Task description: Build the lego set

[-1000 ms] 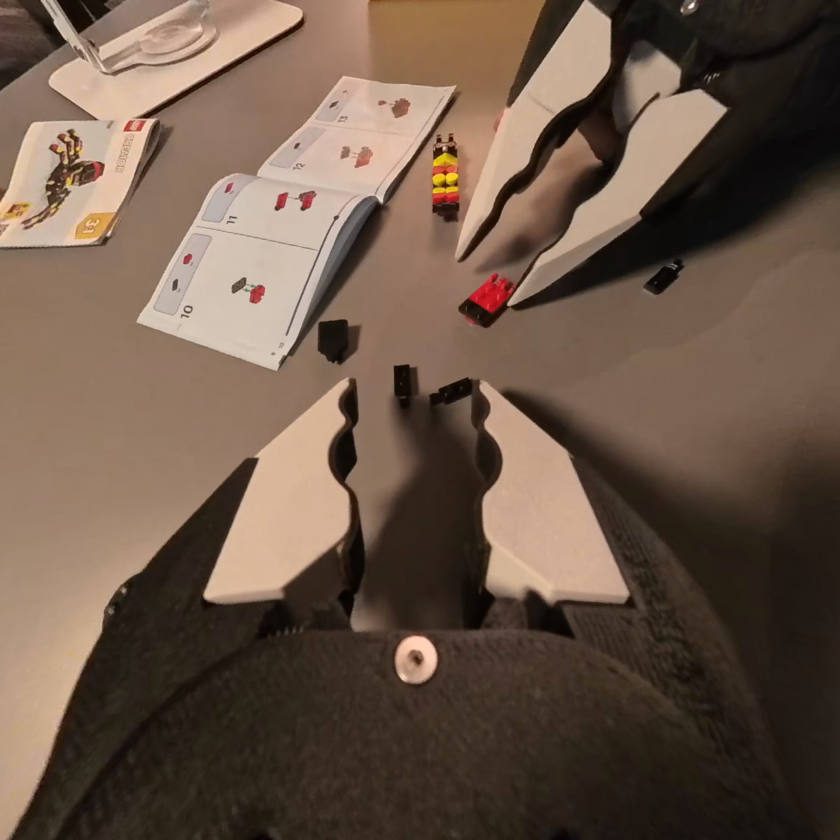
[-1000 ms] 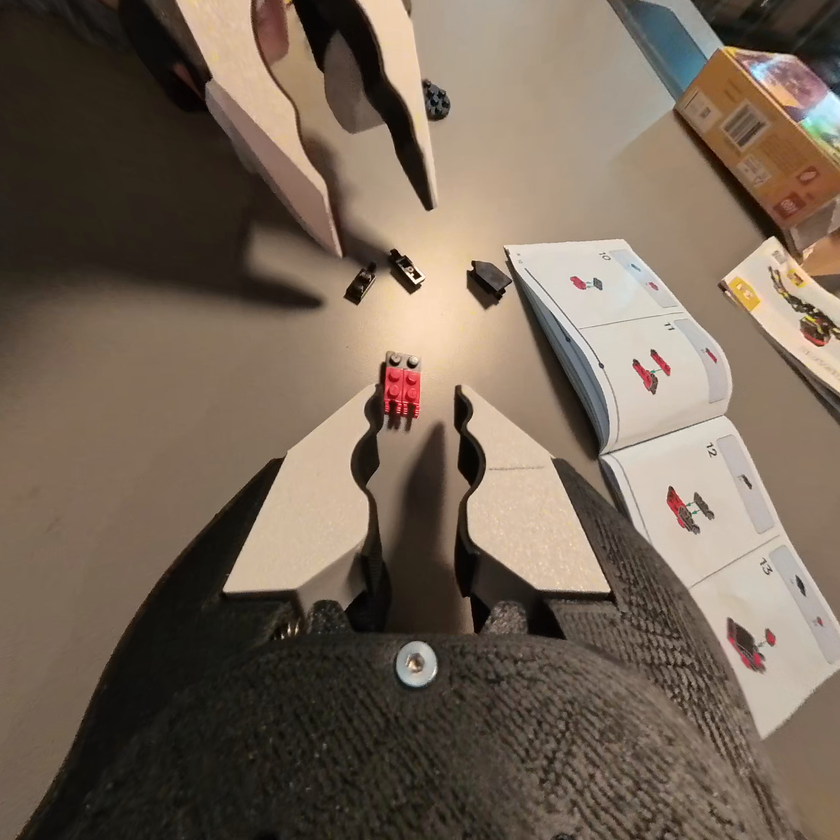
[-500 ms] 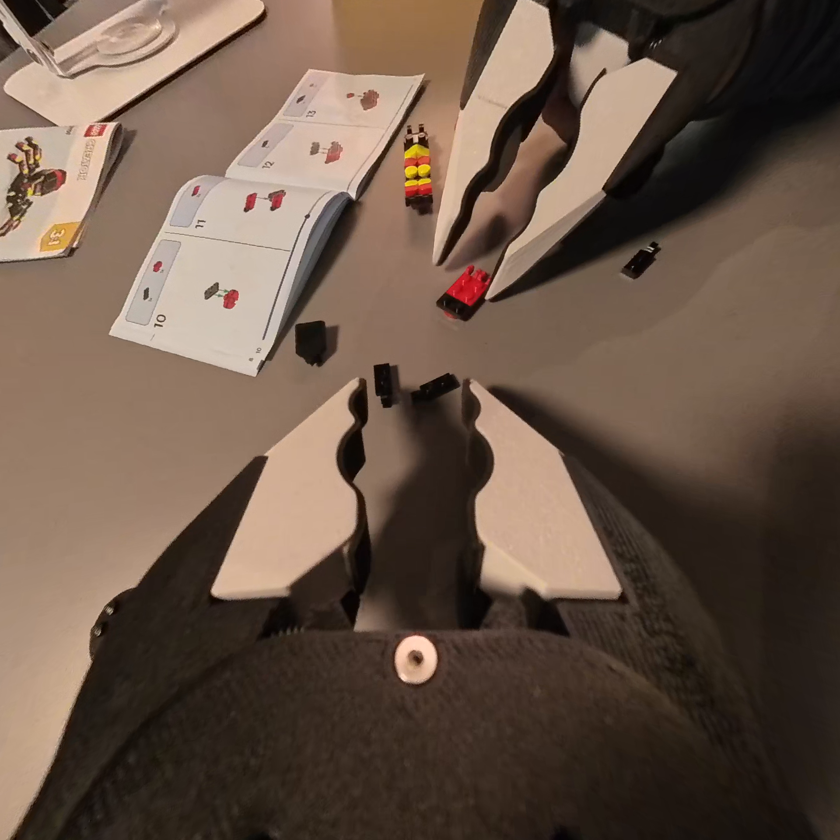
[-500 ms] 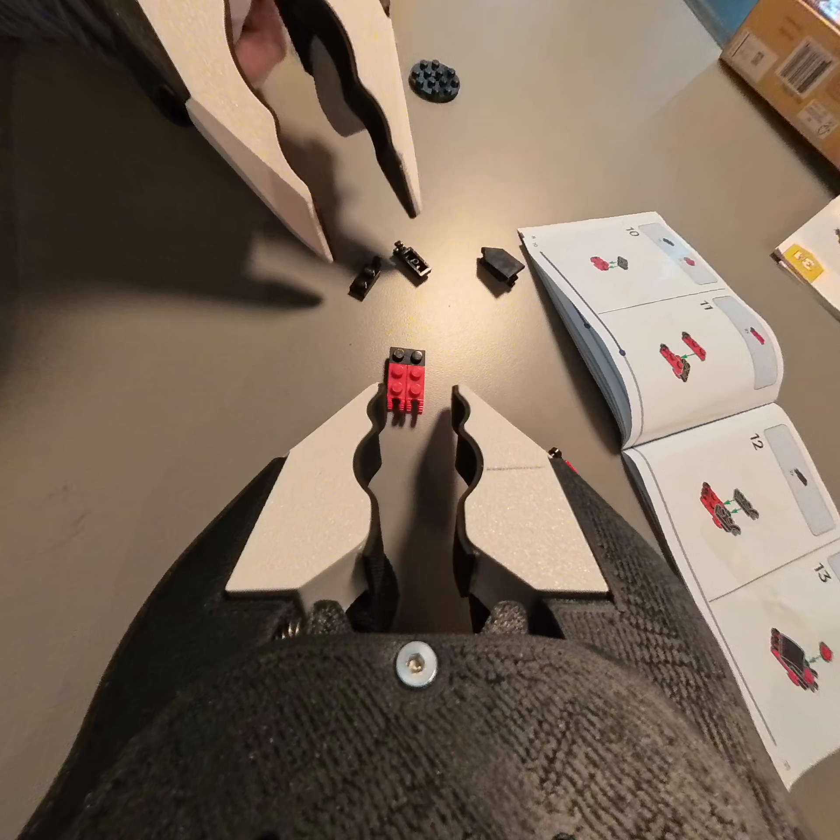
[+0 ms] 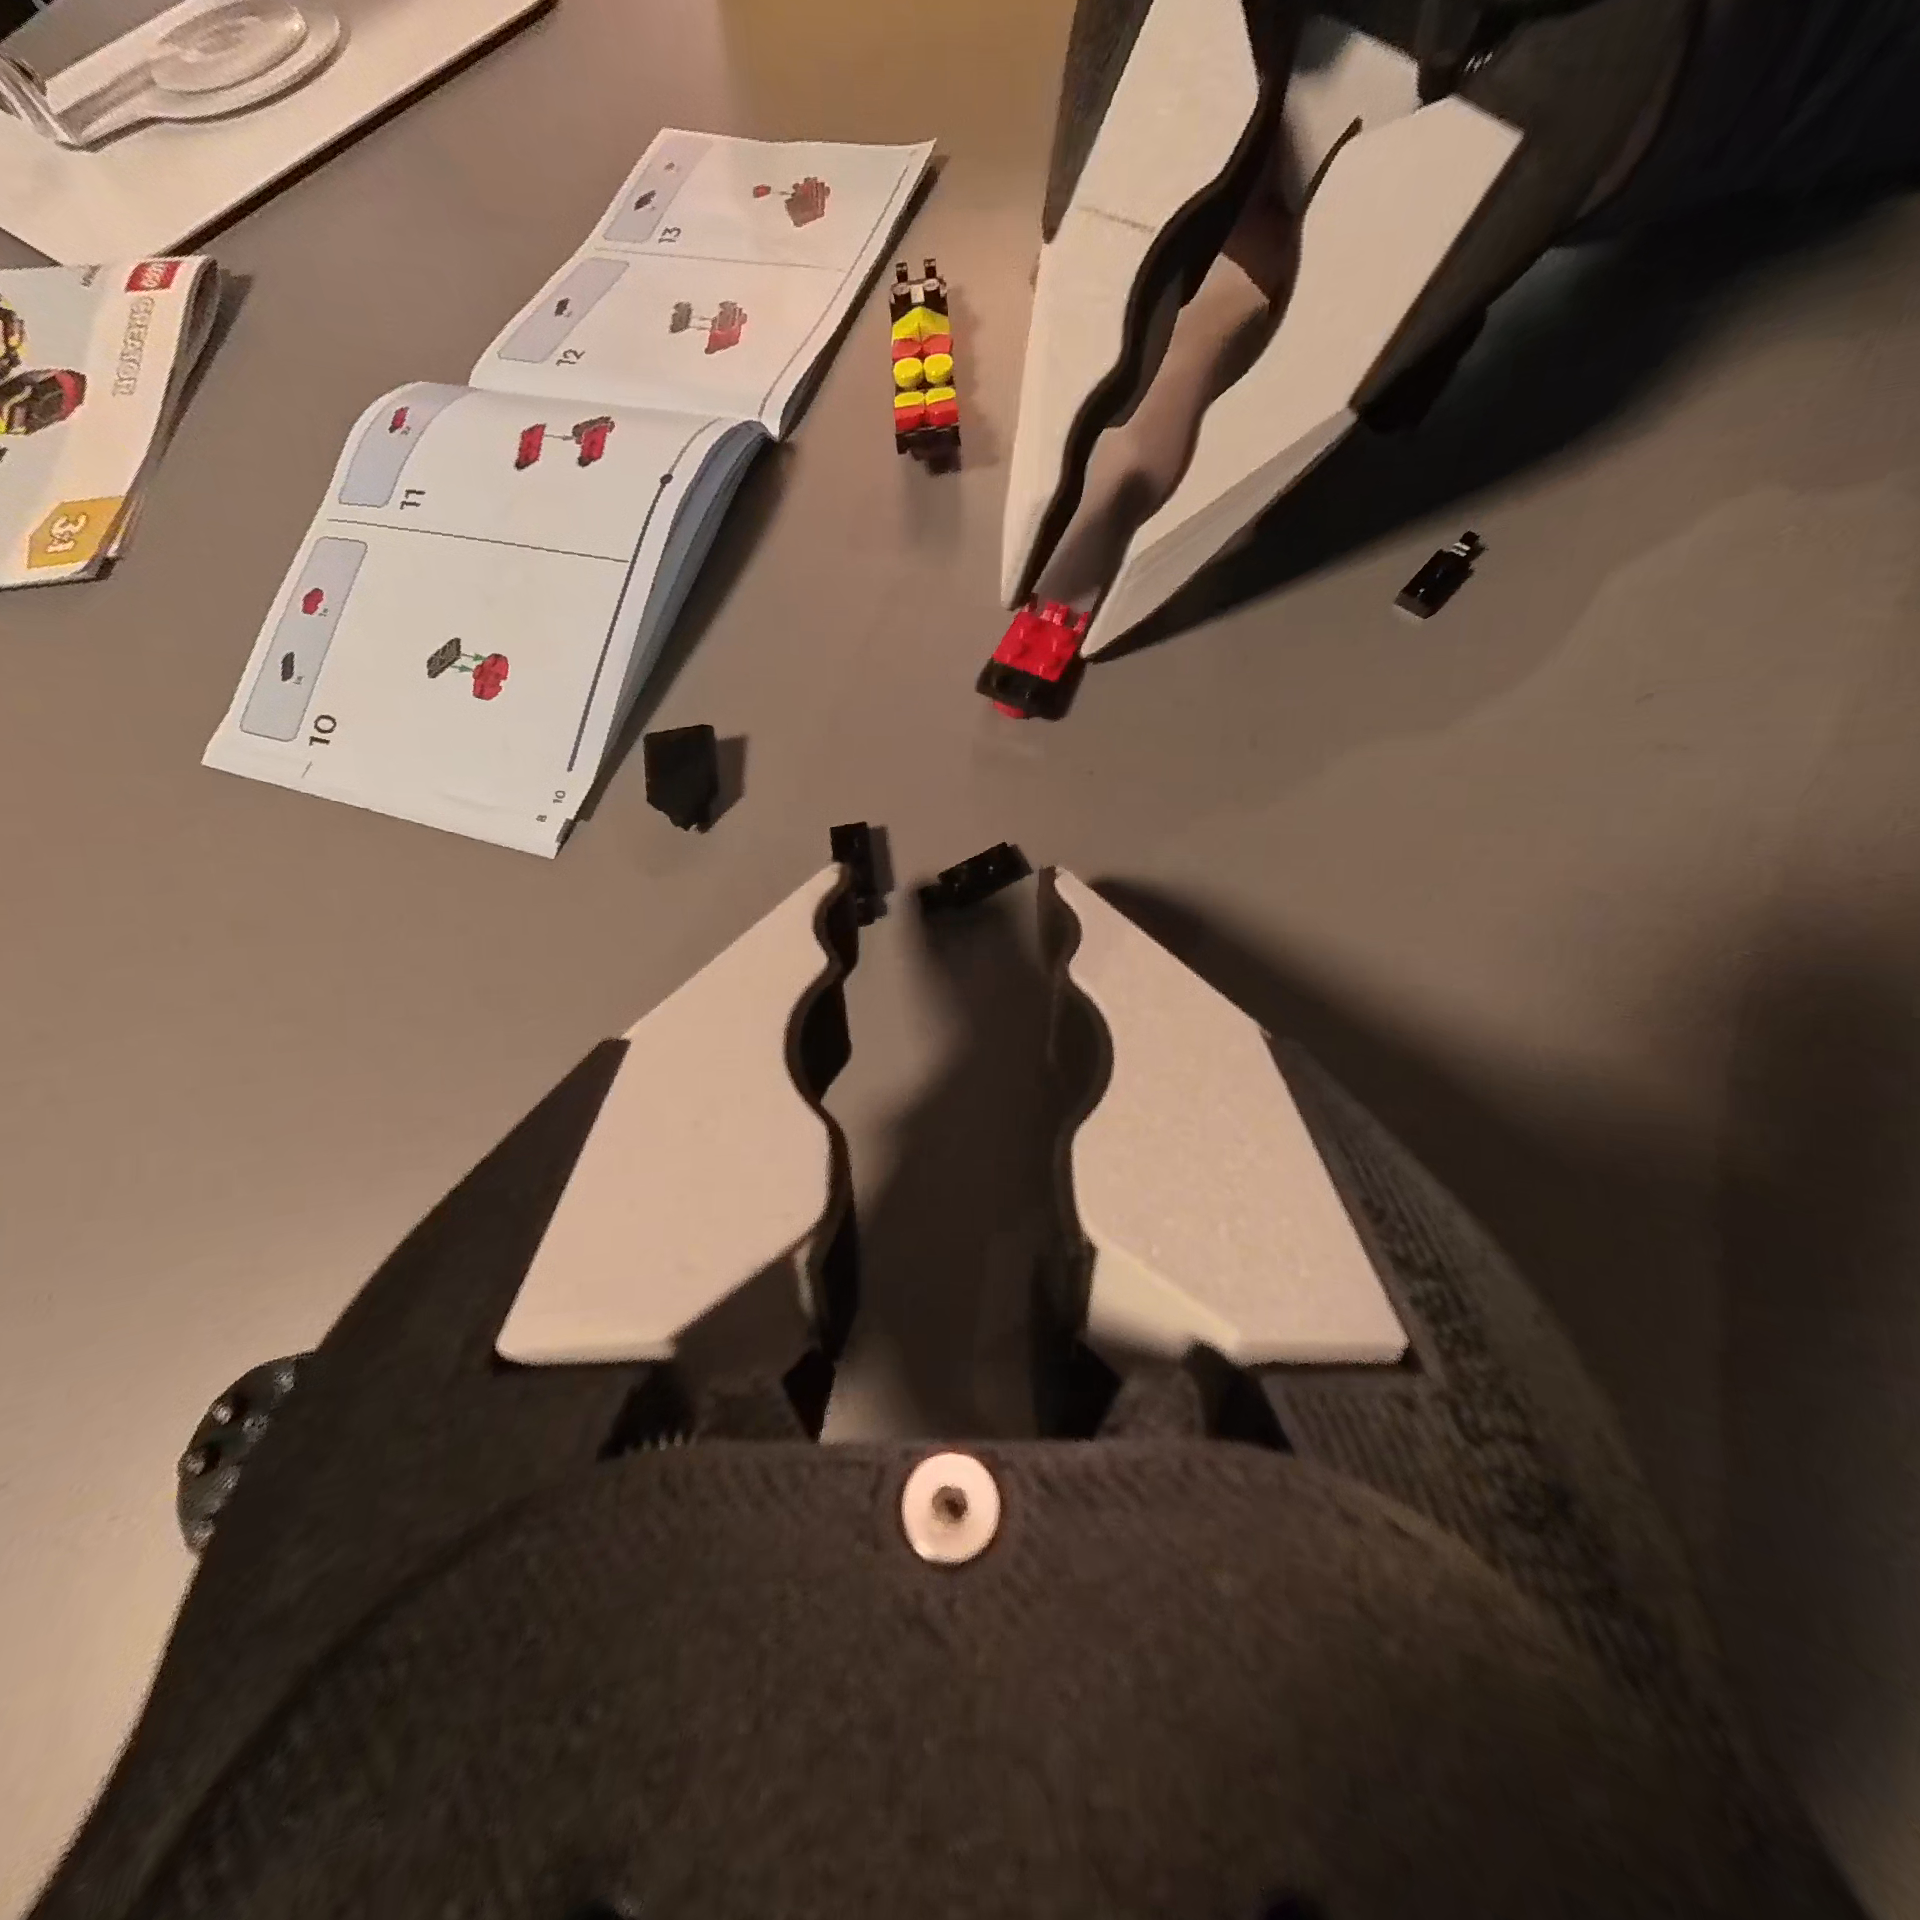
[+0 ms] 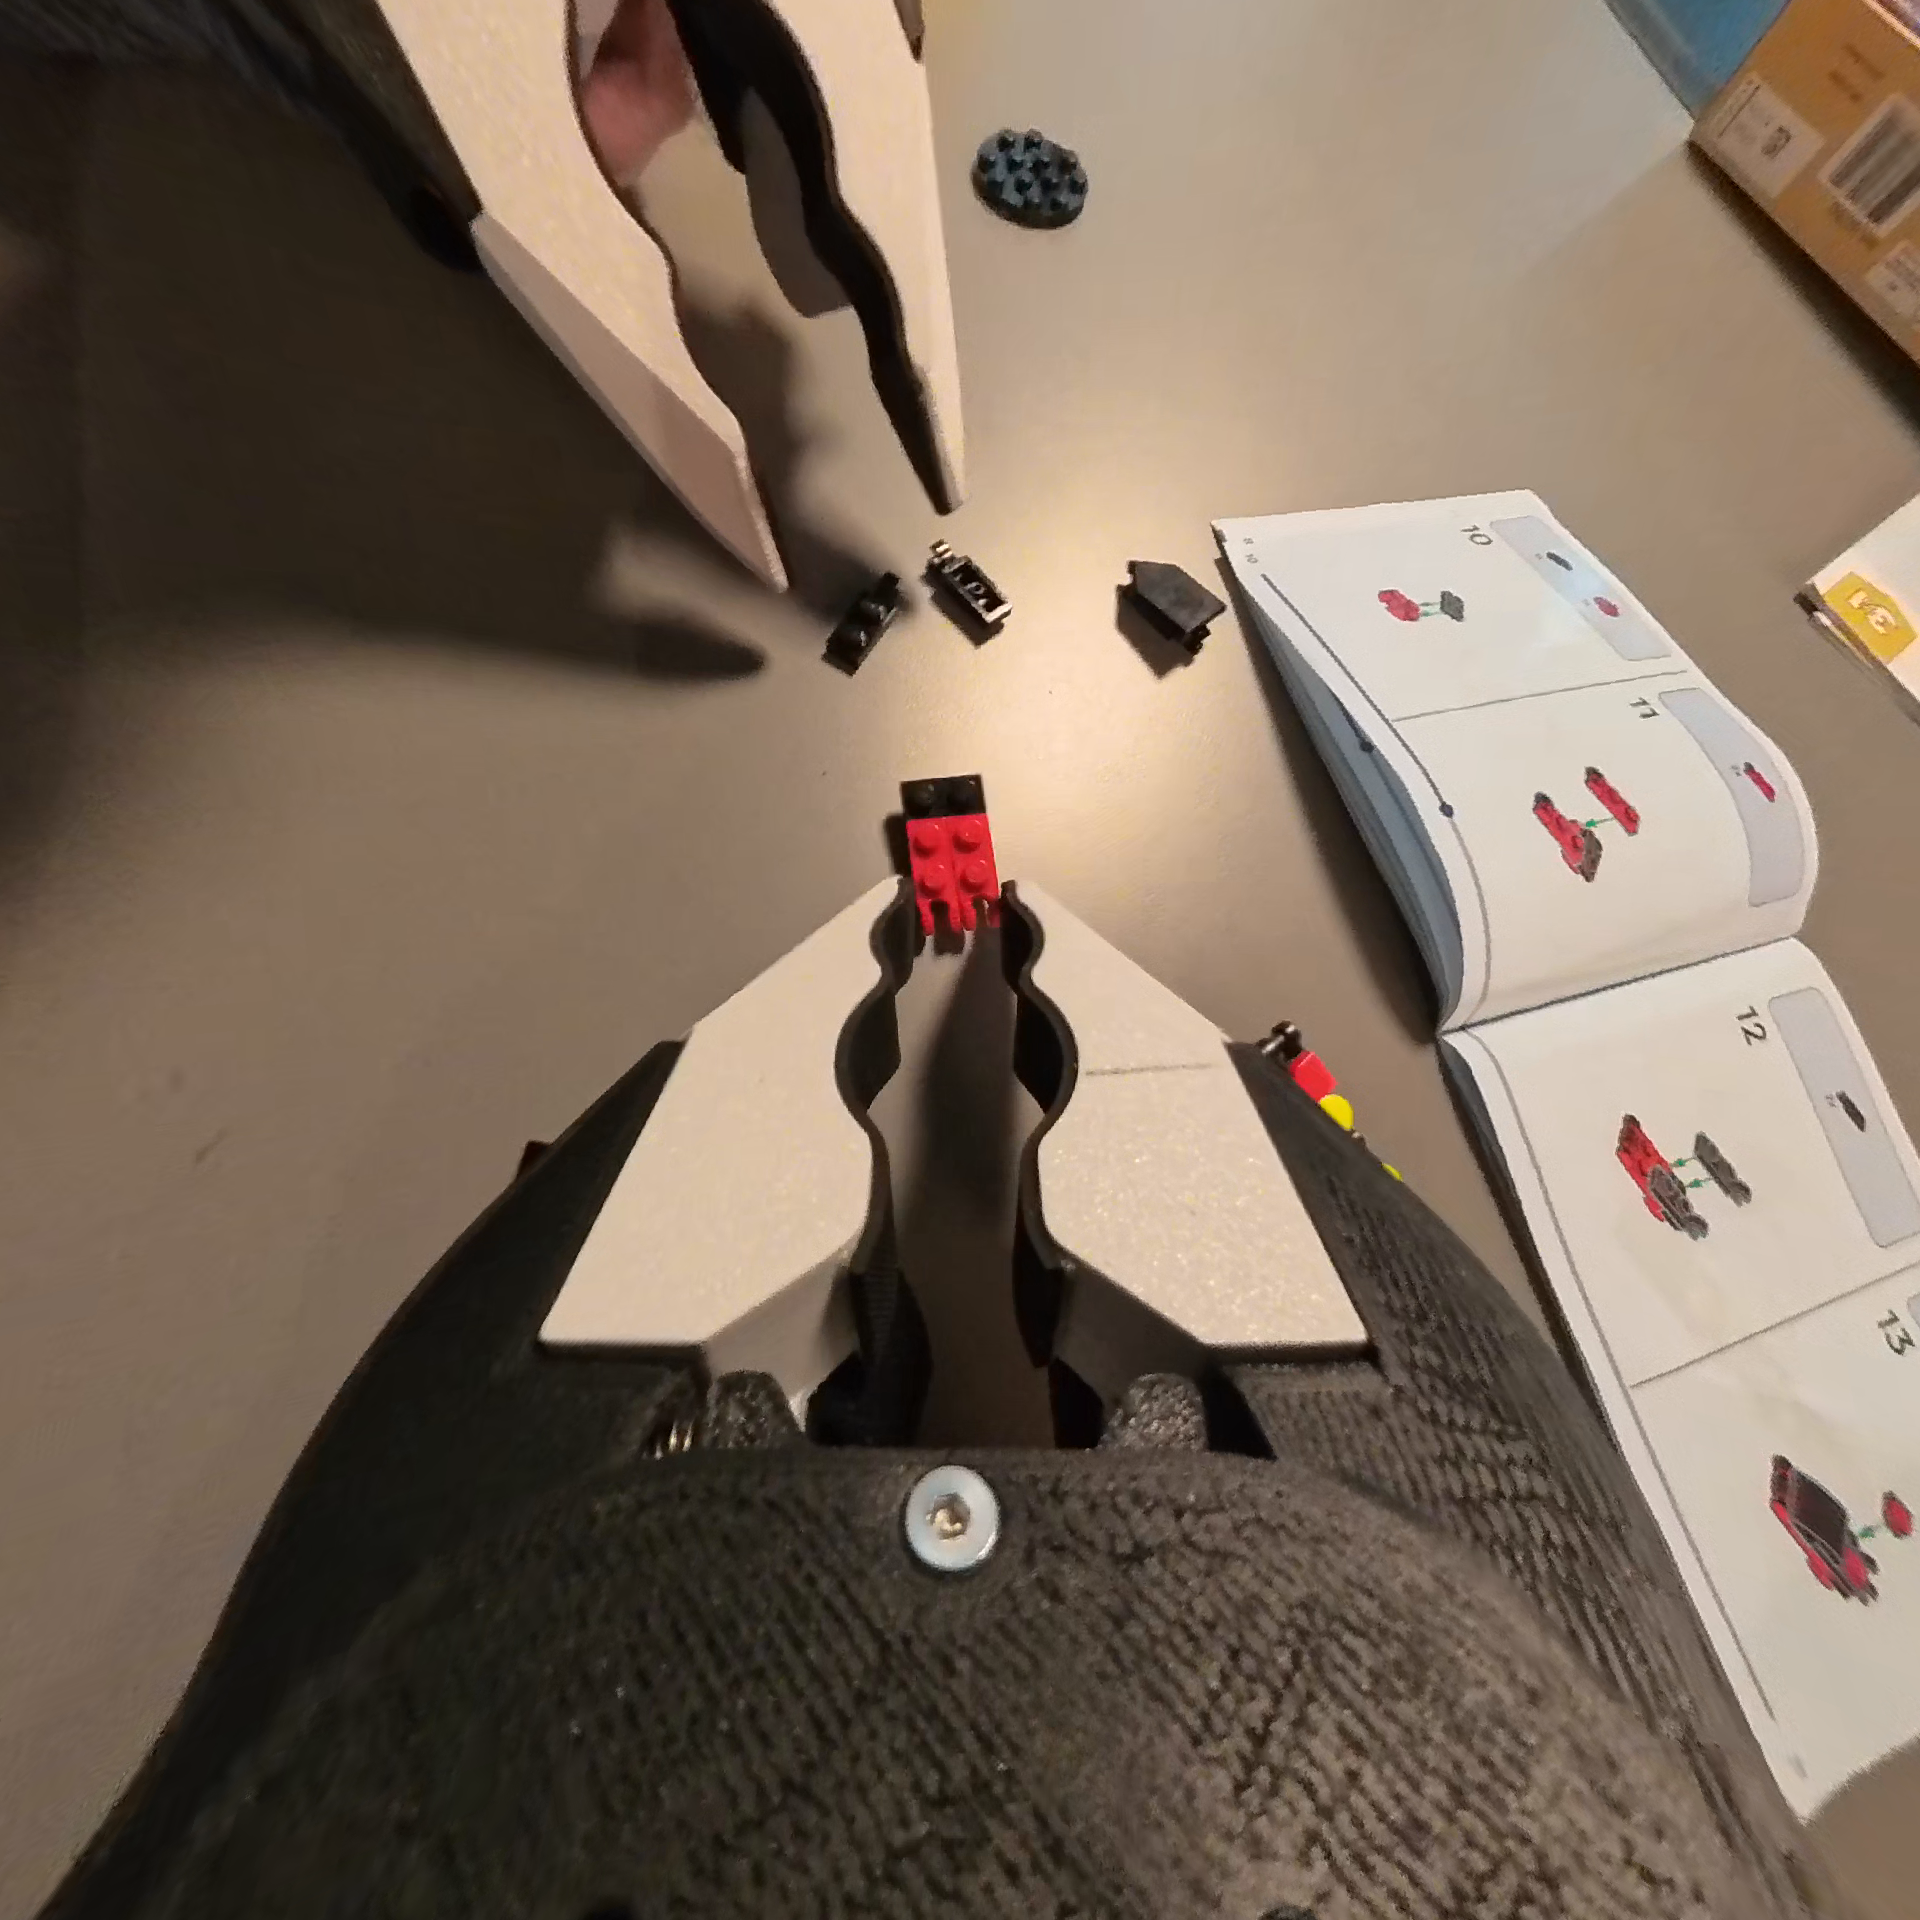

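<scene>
A: What can't you make out?

B: The striped red, yellow and black lego assembly [image 5: 925,374] lies whole in the left wrist view, beside the open white instruction booklet [image 5: 561,499], but in the right wrist view only a sliver of it [image 6: 1314,1081] peeks past the right tongs' black housing. A clear plastic stand [image 5: 177,42] on a pale board is cut off at the top edge, and a brown cardboard box [image 6: 1829,156] runs off the corner; its inside is hidden.

A: And the tongs?

B: The right tongs [image 6: 951,909] are nearly closed around the near end of the small red lego piece on a black plate [image 6: 948,847], which lies on the grey table [image 6: 416,935]. Whether they actually pinch it, I cannot tell. The left tongs [image 5: 945,888] are spread, grasping nothing.

A: What lies near them?

B: Two small black clip pieces [image 5: 862,862] [image 5: 971,878] lie at their tips, a black sloped brick [image 5: 681,774] just beside the booklet, another small black piece [image 5: 1439,577] well apart, and a round black studded plate [image 6: 1031,175] beyond.
</scene>
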Available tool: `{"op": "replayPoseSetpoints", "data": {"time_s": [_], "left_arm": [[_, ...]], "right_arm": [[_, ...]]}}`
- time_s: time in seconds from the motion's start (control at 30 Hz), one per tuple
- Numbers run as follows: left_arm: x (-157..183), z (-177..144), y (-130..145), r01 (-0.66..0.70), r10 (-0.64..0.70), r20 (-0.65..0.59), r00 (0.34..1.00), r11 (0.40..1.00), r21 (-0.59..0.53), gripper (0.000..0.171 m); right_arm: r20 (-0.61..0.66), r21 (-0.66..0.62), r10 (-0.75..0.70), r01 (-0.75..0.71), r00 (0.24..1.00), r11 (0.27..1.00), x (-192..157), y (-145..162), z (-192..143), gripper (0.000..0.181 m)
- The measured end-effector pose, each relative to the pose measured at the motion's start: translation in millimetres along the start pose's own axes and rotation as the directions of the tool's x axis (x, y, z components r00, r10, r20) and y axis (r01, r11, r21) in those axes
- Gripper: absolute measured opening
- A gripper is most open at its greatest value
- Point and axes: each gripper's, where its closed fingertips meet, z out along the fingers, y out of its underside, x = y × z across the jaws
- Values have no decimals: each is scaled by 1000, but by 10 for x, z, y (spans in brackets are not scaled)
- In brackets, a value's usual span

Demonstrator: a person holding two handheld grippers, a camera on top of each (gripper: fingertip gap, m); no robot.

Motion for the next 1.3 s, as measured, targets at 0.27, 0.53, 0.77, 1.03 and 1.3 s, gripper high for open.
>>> {"op": "replayPoseSetpoints", "data": {"time_s": [0.27,0.53,0.77,1.03,1.3], "left_arm": [[-3,-4,18,12,-12,-7,1000,1000,-9,33],[8,10,38,-3,3,-6,1000,1000,-26,33],[-97,-15,3,11,-12,60,998,1000,2,41],[-175,-20,44,-8,10,114,993,1000,-22,35],[-175,6,88,-51,59,133,989,997,-59,34]], "right_arm": [[100,14,-48,47,994,999,-138,8,-35,15],[103,16,-52,51,993,999,-142,10,-40,14],[108,21,-62,60,992,998,-157,6,-44,15],[117,50,-82,76,990,996,-176,-23,-71,28],[116,97,-75,64,990,993,-150,-75,-116,28]]}}
